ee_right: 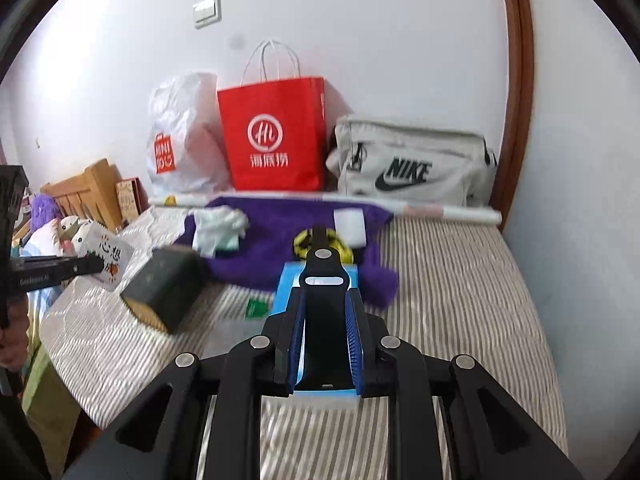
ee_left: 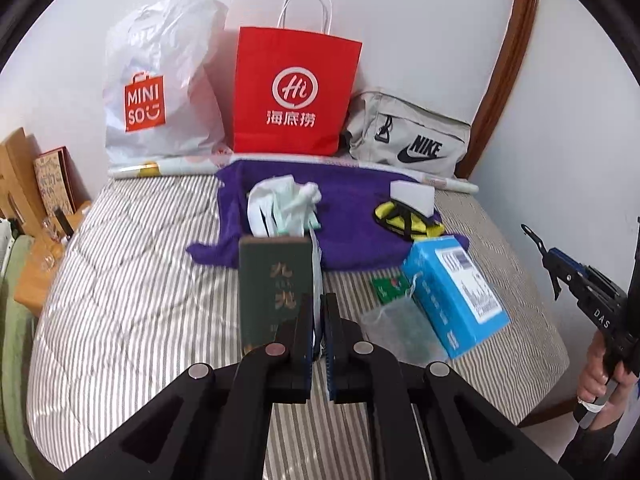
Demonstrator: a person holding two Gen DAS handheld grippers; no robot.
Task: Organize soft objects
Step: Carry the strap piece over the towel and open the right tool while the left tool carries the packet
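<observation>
L claw [ee_left: 318, 320] pinches bag; R claw [ee_right: 325, 320] grips clip.

Red paper bag [ee_left: 294, 92] with white logo, white plastic bag [ee_left: 160, 84] with orange-red square. Purple towel [ee_left: 352, 204] on grey-and-white striped bedcover [ee_left: 132, 264]; blue box [ee_left: 452, 292], dark green box [ee_left: 274, 280].

Home bedroom: striped mattress [ee_left: 132, 264], shopping bags [ee_left: 294, 92], wooden headboard [ee_right: 86, 194].
</observation>
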